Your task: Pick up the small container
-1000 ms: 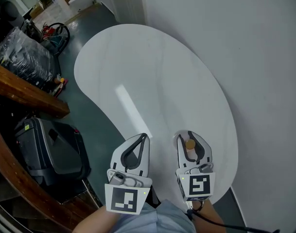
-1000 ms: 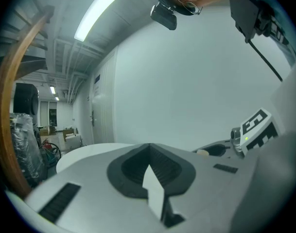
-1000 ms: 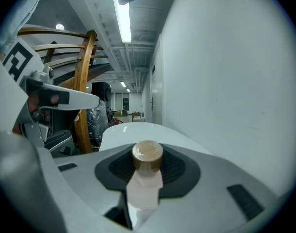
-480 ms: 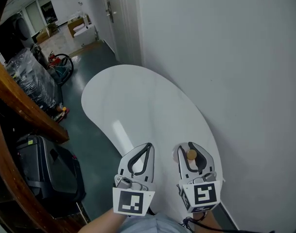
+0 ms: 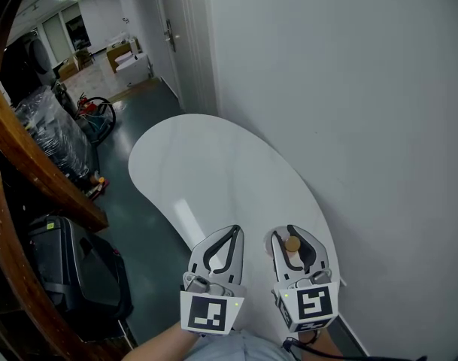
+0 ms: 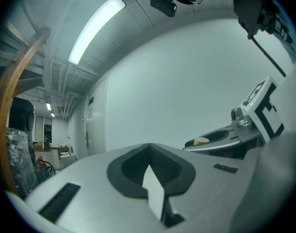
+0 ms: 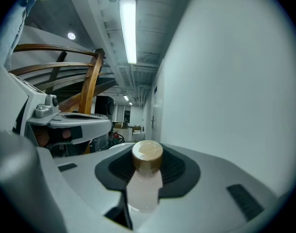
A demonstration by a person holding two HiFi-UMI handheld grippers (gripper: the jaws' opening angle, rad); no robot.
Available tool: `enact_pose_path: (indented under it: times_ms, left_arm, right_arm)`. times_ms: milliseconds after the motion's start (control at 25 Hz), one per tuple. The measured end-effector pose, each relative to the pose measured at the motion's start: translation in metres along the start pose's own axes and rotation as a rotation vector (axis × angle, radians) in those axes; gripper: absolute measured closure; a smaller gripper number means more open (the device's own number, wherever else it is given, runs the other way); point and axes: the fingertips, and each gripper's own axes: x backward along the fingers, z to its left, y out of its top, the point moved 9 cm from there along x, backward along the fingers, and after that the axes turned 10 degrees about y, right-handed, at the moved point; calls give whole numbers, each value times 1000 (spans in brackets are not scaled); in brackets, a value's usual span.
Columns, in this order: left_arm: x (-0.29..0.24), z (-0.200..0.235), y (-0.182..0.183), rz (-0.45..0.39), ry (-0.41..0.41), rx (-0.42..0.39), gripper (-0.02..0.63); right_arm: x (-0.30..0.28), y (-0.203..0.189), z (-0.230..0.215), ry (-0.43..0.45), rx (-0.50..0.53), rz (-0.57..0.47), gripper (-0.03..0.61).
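Over table (image 5: 213, 171) end, right gripper (image 5: 291, 232): level, clamping my small container (image 5: 292, 244)
Left gripper (image 5: 234, 232): alongside, closed
Wall (image 5: 349, 89): close on right

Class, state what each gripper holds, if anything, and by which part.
Right gripper holds the small container by its pale body, below the tan cap. Left gripper holds nothing.
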Motion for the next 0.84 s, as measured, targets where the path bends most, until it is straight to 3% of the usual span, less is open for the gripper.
enact_pose_path:
  times_ms: [160, 280, 320, 400, 480, 600, 840]
  left_arm:
    - [1, -2, 1, 2, -1, 2, 614]
    - [3, -4, -3, 26, 38, 129, 614]
    - [3, -4, -3, 27, 37, 128, 614]
    - [2, -3, -2, 11, 10, 48, 614]
    - [1, -3, -1, 14, 15, 65, 614]
    - [-1, -2, 2, 6, -11, -3, 614]
    - [-2, -2, -2, 19, 11, 73, 614]
  right_arm:
    - [1, 1, 0, 1, -1, -7, 469]
    - [1, 0, 0, 1, -1, -7, 468]
    - [0, -1, 1, 1, -1, -7, 468]
    - [0, -1, 1, 1, -1, -6, 468]
    - [0, -1, 1, -1, -3, -5, 468]
    - [1, -2, -1, -10, -18, -3, 468]
    - [-1, -3, -2, -20, -21, -4, 468]
